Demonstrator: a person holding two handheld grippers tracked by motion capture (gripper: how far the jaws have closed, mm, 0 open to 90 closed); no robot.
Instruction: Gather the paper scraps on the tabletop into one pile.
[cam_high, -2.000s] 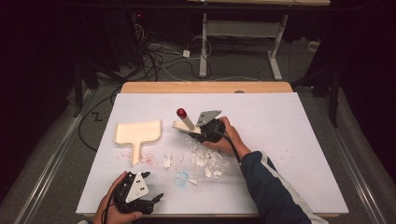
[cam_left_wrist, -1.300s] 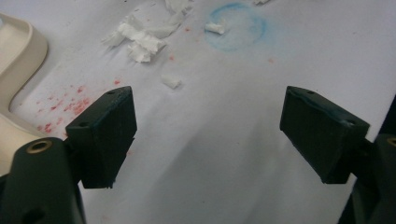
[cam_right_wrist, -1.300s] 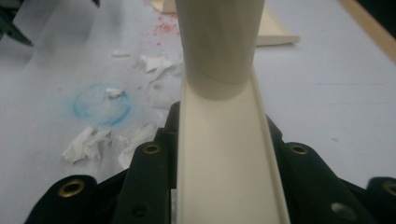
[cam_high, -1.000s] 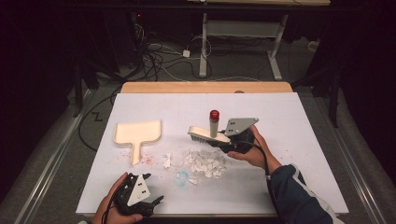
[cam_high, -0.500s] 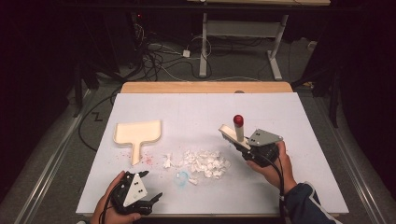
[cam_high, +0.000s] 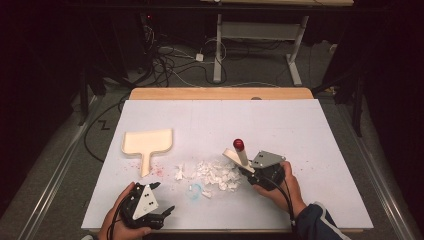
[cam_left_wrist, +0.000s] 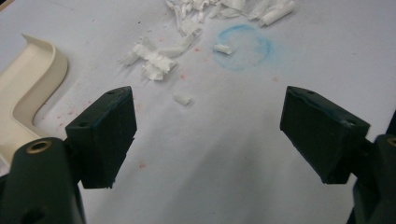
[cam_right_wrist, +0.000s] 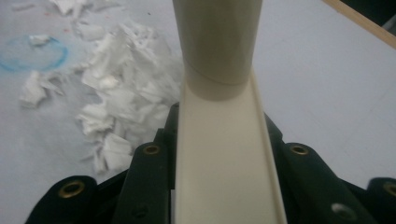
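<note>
My right gripper (cam_high: 248, 170) is shut on a cream sweeping tool (cam_high: 236, 155) whose upright handle ends in a red knob (cam_high: 238, 144). It sits just right of a pile of white paper scraps (cam_high: 215, 175) in the middle of the white table sheet. In the right gripper view the tool's flat cream bar (cam_right_wrist: 223, 177) is clamped between the jaws of the right gripper (cam_right_wrist: 222, 154), with the scraps (cam_right_wrist: 116, 102) to its left. A cream dustpan (cam_high: 147, 142) lies at the left. My left gripper (cam_high: 165, 197) rests open near the front edge, and the left gripper (cam_left_wrist: 208, 121) has nothing between its jaws.
A faint blue ring (cam_left_wrist: 243, 41) is drawn on the sheet beside the scraps, with reddish specks (cam_high: 160, 171) near the dustpan handle. The table's wooden far edge (cam_high: 220, 93) borders dark floor with cables and desk legs. Bare sheet lies beyond the pile and to the right.
The right gripper carried the tool away to the right of the scrap pile, then came back left and lower, beside the pile. The left gripper stayed put.
</note>
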